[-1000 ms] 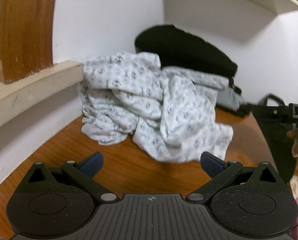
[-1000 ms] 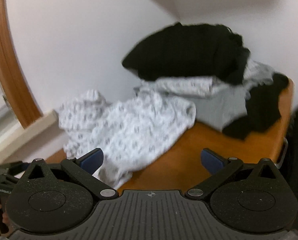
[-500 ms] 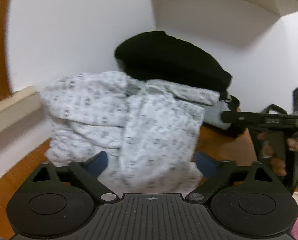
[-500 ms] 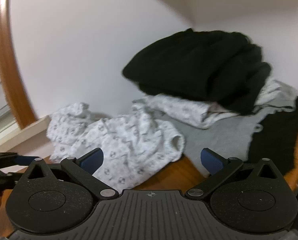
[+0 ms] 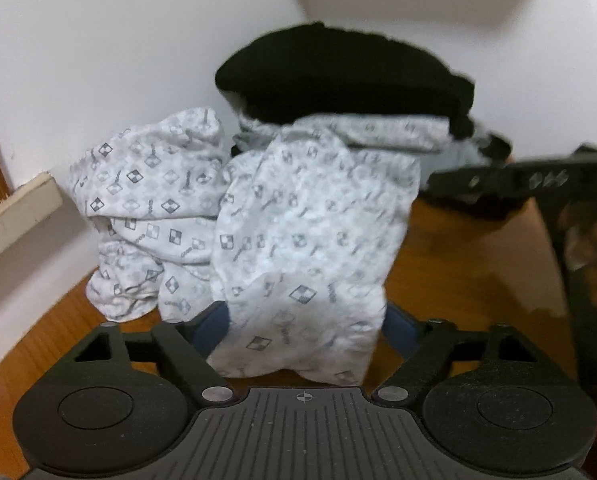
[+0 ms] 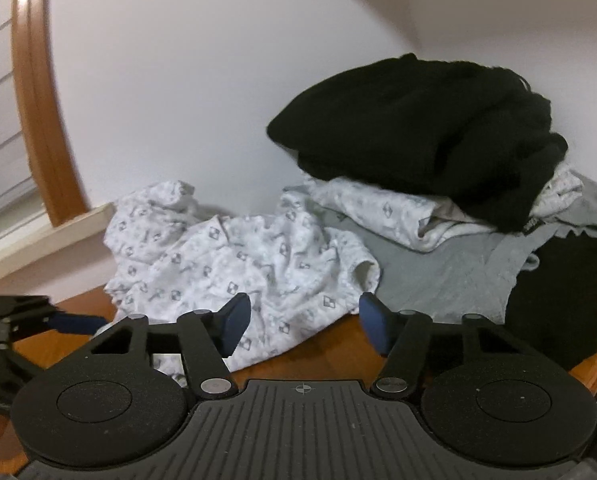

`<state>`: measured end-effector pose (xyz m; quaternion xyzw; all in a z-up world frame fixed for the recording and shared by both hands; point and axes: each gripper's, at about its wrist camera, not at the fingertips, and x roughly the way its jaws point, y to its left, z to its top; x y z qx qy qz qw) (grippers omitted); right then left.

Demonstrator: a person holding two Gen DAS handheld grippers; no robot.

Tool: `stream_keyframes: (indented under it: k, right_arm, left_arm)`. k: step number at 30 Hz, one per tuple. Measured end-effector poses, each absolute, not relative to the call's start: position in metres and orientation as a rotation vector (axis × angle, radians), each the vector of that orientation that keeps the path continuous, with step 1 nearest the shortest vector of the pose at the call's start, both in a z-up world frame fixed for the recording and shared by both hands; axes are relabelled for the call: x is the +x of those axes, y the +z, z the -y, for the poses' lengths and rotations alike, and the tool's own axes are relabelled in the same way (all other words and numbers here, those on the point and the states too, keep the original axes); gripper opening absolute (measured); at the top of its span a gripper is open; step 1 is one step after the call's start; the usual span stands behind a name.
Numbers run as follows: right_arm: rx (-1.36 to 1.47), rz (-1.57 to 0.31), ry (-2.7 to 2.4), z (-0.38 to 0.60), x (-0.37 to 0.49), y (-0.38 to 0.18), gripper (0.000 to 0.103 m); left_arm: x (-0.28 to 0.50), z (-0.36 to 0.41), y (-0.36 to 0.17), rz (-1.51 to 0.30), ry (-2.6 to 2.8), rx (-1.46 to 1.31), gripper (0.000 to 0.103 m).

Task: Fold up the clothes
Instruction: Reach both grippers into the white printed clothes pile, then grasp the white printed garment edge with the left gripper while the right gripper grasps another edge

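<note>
On the wooden counter [image 6: 322,356], against a white wall, a rumpled white patterned garment [image 5: 290,240] spills forward from under a heap of other clothes. A bulky black garment [image 6: 426,128] tops that heap, with a grey garment [image 6: 442,276] spread flat beneath it and to the right.

Seen from the left wrist camera, the left tool [image 5: 304,326] has its two blue-padded fingers spread to either side of the garment's near hanging edge, with cloth filling the gap between them; the pads do not appear pressed onto it. This tool is the nearer one to the fabric.

The right tool [image 6: 304,324] is also spread, holding nothing. It points at the same garment's right edge, which lies just ahead and slightly left of its fingers.

The white garment runs roughly left to right across the counter, bunched at the wall on the left and draping toward the viewer in the middle. It lies unfolded, still partly pinned under the heap.
</note>
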<state>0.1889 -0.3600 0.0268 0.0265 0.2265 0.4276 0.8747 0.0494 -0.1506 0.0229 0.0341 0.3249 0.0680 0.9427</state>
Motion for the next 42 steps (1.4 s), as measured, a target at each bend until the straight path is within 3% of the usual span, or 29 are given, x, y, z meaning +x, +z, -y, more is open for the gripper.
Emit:
stream_keyframes:
  k: [2, 4, 5, 9, 18, 25, 32, 33, 35, 37, 42]
  right_arm:
    - [0.012, -0.45, 0.908, 0.356, 0.181, 0.03, 0.057]
    - [-0.023, -0.433, 0.919, 0.351, 0.175, 0.034, 0.053]
    - [-0.037, -0.427, 0.923, 0.349, 0.172, 0.036, 0.046]
    - [-0.092, -0.405, 0.938, 0.339, 0.163, 0.045, 0.027]
    - [-0.171, -0.35, 0.965, 0.305, 0.136, 0.073, 0.026]
    - [-0.224, -0.341, 1.066, 0.253, 0.095, 0.083, 0.026]
    - [-0.295, -0.408, 1.182, 0.202, 0.06, 0.068, 0.027]
    - [-0.309, -0.414, 1.183, 0.198, 0.058, 0.065, 0.028]
    - [-0.31, -0.425, 1.185, 0.194, 0.058, 0.062, 0.031]
    - [-0.284, -0.455, 1.186, 0.194, 0.066, 0.064, 0.037]
    - [-0.31, -0.49, 1.173, 0.198, 0.074, 0.061, 0.042]
  left_arm:
    - [0.047, 0.146, 0.023, -0.653, 0.144, 0.058, 0.033]
    - [0.037, 0.137, 0.03, -0.614, 0.15, 0.015, 0.019]
    - [0.03, 0.131, 0.036, -0.595, 0.156, -0.001, 0.014]
    - [-0.007, 0.106, 0.062, -0.516, 0.192, -0.058, 0.012]
    - [-0.129, 0.06, 0.125, -0.362, 0.309, -0.111, 0.006]
    - [-0.235, 0.021, 0.133, -0.318, 0.431, -0.168, 0.006]
    - [-0.274, -0.012, 0.082, -0.51, 0.533, -0.174, 0.01]
    - [-0.278, -0.014, 0.078, -0.518, 0.543, -0.188, 0.015]
    - [-0.291, -0.018, 0.072, -0.499, 0.545, -0.229, 0.04]
    - [-0.297, -0.019, 0.074, -0.473, 0.542, -0.255, 0.053]
    - [-0.282, -0.02, 0.072, -0.474, 0.529, -0.257, 0.067]
